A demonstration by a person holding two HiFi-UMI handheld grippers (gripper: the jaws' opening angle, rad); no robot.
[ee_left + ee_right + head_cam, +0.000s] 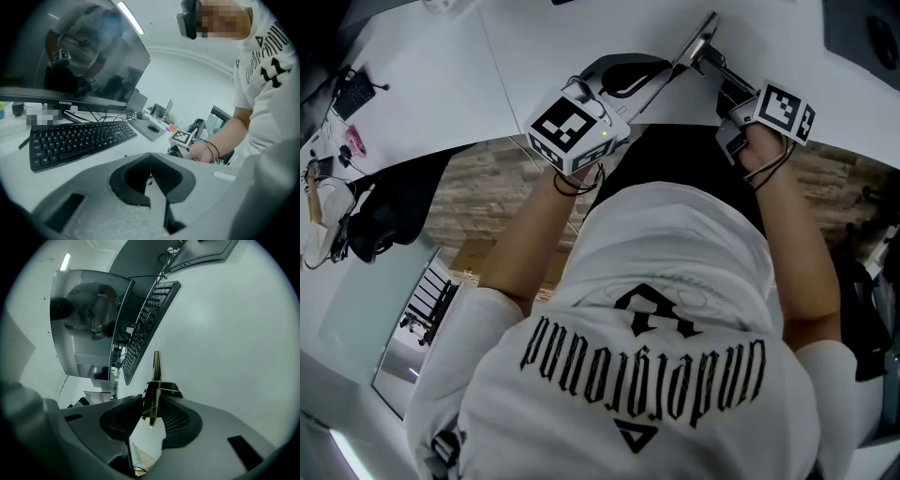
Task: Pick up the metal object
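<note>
Pinched edge-on in the right gripper (152,414), lower centre of its view: the metal object (155,373), a thin silvery strip with a coiled spring, tip pointing up over the white desk (234,333). Left gripper (151,177) closed on nothing, keyboard (75,140) at frame left.

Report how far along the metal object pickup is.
Done: the right hand-held gripper has its jaws clamped on the metal object, whose tip sticks out past them. In hand: that grasp, held over the white table. Left: lifting it clear. The views don't show whether it is off the table yet. The left hand-held gripper is shut on nothing.
</note>
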